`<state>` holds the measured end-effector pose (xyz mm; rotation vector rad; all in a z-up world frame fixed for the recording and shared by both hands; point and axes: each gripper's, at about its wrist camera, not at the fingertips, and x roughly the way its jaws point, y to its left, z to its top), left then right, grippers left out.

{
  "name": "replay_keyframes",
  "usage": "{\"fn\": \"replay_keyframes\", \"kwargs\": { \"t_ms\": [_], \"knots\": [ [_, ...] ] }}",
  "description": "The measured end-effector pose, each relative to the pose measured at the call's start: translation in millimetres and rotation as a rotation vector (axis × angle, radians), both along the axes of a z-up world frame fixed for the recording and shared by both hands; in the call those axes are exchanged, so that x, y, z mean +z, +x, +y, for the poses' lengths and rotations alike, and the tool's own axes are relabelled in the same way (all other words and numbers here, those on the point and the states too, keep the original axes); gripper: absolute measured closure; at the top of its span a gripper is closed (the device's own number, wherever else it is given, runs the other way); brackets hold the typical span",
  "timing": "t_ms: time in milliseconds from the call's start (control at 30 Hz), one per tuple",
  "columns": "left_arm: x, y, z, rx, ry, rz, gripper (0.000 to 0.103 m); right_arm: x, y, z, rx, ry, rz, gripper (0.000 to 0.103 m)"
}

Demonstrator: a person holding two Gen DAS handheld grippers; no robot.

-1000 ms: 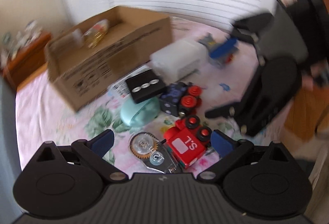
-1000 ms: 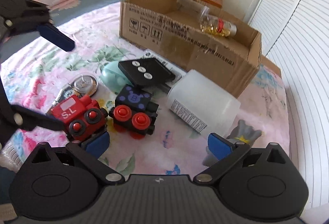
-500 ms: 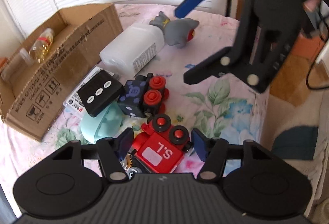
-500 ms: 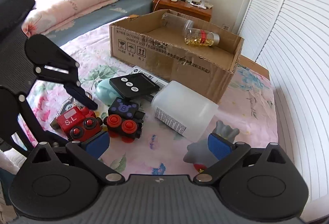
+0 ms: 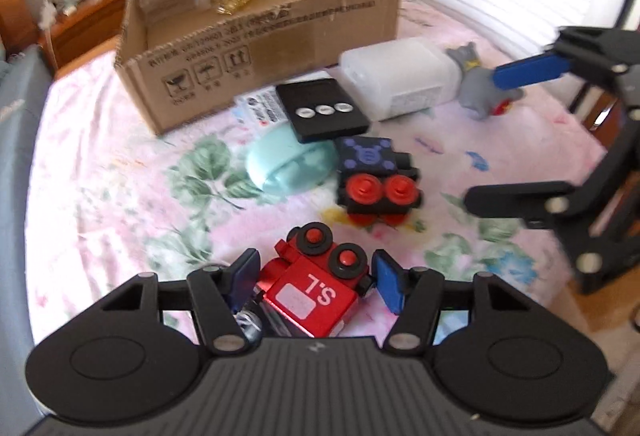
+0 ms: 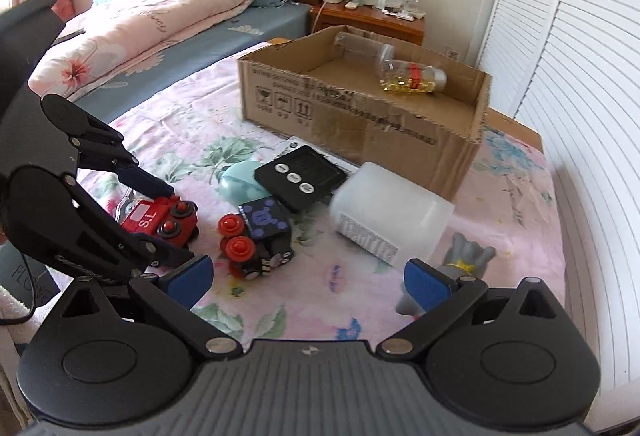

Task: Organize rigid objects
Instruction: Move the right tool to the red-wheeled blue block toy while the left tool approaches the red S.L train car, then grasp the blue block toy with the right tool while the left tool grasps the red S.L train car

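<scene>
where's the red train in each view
Left wrist: red train at bottom centre, between the left gripper pads.
Right wrist: red train at left middle, under the left gripper's blue finger.
Shared landmark: the cardboard box lies beyond the train in both views.

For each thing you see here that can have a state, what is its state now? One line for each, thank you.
Left claw: shut on the red toy train.
Right claw: open, holds nothing.
Red toy train: gripped at both sides.
Black toy train: tipped on its side.
Cardboard box: open at the top.
Pill bottle: lying on its side in the box.
White jar: lying on its side.
</scene>
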<state>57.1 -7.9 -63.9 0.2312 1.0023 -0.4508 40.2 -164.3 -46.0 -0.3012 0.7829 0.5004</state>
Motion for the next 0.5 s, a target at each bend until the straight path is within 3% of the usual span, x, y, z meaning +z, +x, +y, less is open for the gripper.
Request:
{"fn": "replay_keyframes", "kwargs": {
  "t_ms": [133, 267, 400, 500],
  "knots": [
    [7.7, -0.8, 6.1, -0.062, 0.015, -0.042, 0.035, -4.0, 4.3, 4.9, 0.016, -0.004, 0.011, 0.000],
    [16.9, -6.9, 7.8, -0.210, 0.029, -0.085, 0.022, -12.0, 10.4, 8.9, 0.034, -0.007, 0.041, 0.001],
    [11.5, -12.1, -0.1, -0.342, 0.105, -0.100, 0.022, -22.5, 16.1, 15.7, 0.057, -0.029, 0.062, 0.008],
    [2.4, -12.2, -1.0, -0.378, 0.140, -0.102, 0.022, -29.6, 21.9, 20.9, 0.069, -0.036, 0.066, 0.013]
  ]
}}
